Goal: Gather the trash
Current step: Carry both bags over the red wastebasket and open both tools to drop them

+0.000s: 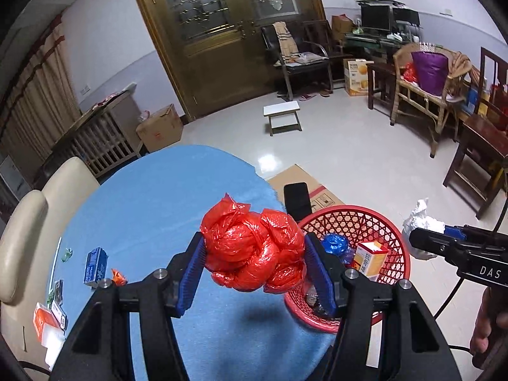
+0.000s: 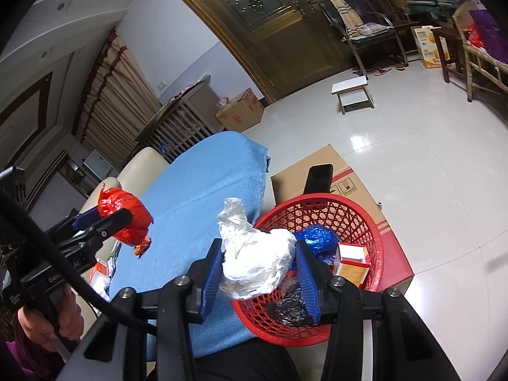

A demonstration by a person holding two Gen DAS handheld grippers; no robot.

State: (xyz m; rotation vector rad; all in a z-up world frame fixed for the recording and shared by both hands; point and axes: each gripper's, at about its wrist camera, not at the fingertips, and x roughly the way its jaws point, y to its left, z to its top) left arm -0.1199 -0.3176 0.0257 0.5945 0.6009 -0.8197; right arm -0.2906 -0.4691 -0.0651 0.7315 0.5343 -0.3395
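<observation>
My left gripper (image 1: 254,250) is shut on a crumpled red plastic bag (image 1: 254,247), held above the blue tablecloth (image 1: 152,209) just left of the red mesh basket (image 1: 390,231). In the right wrist view that same red bag (image 2: 127,219) hangs at the left. The right gripper (image 2: 258,263) is shut on a wad of white plastic (image 2: 257,260), over the basket's near left rim (image 2: 250,311). The white wad (image 1: 419,222) also shows in the left view at the right gripper's tip. Inside the basket lie a blue bag (image 2: 317,238), an orange-and-white carton (image 2: 352,260) and dark wrappers.
On the cloth's left lie a blue carton (image 1: 95,265), an orange scrap (image 1: 117,277) and small packets (image 1: 47,320). A cardboard box (image 2: 343,177) with a black phone (image 2: 319,179) sits behind the basket. A cream chair (image 1: 28,222) stands at the left; a white stool (image 1: 282,116) on the floor.
</observation>
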